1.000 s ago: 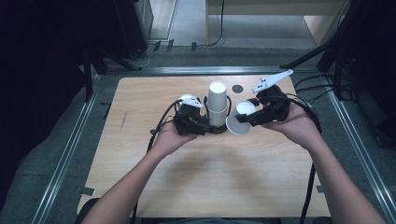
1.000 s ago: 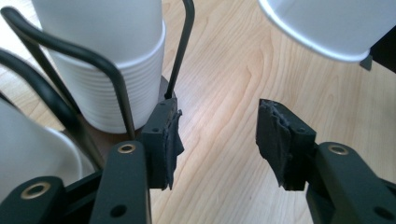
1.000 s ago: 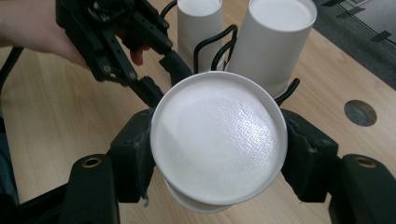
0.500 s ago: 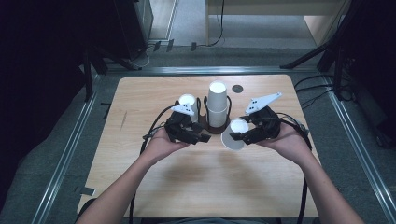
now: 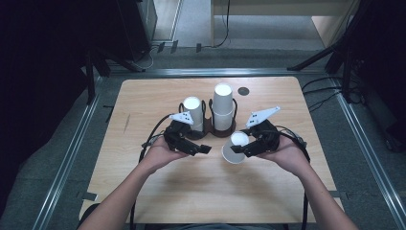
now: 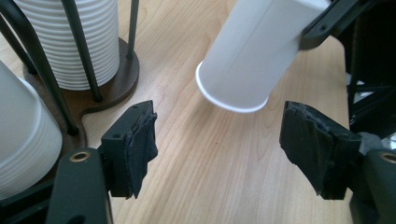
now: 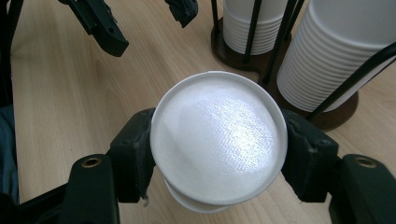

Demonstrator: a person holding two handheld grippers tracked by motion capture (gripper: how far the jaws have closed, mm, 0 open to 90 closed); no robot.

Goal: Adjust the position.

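Gripping white paper cup (image 7: 218,140), seemingly upside down, in my right gripper (image 5: 250,146) | left gripper (image 6: 233,154) jaws just opening, nothing between | cup stacks (image 5: 223,108) far side.

On the table (image 5: 143,201), a two-bay cup holder (image 5: 209,128) is standing behind centre. A shorter cup stack (image 5: 192,113) is sitting in its left bay, and a taller cup stack (image 5: 223,106) is sitting in its right bay. A round mark (image 5: 243,90) is lying right of the taller stack. A single cup (image 5: 235,147) is sitting tilted, base up, in front of the holder, to its right, between the pads of the right gripper (image 5: 247,149). The left gripper (image 5: 203,149) is lying left of this cup, in front of the shorter stack.
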